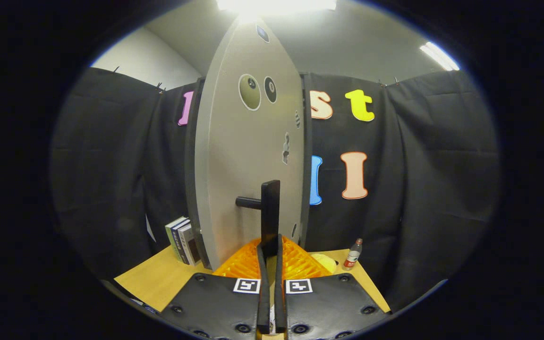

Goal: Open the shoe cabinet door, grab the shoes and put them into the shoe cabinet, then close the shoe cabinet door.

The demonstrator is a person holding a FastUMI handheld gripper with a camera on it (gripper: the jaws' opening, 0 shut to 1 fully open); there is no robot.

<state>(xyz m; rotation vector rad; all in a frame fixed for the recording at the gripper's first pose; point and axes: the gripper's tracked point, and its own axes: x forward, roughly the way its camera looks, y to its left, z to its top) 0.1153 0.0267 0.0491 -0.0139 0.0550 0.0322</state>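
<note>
The shoe cabinet's grey door [248,156] stands partly swung out, seen nearly edge-on, with round stickers on its face. A dark upright handle [270,212] sticks out from the door on a short peg. My gripper [270,255] is shut on the lower end of this handle, both fingers pressed together around it. An orange ribbed thing [295,264] lies just beyond the fingers, partly hidden by them.
Several books [183,240] lean at the left of the door on the wooden table [158,278]. A small bottle [352,254] with a red label stands at the right, next to a yellow object [324,261]. Black cloth walls enclose the booth.
</note>
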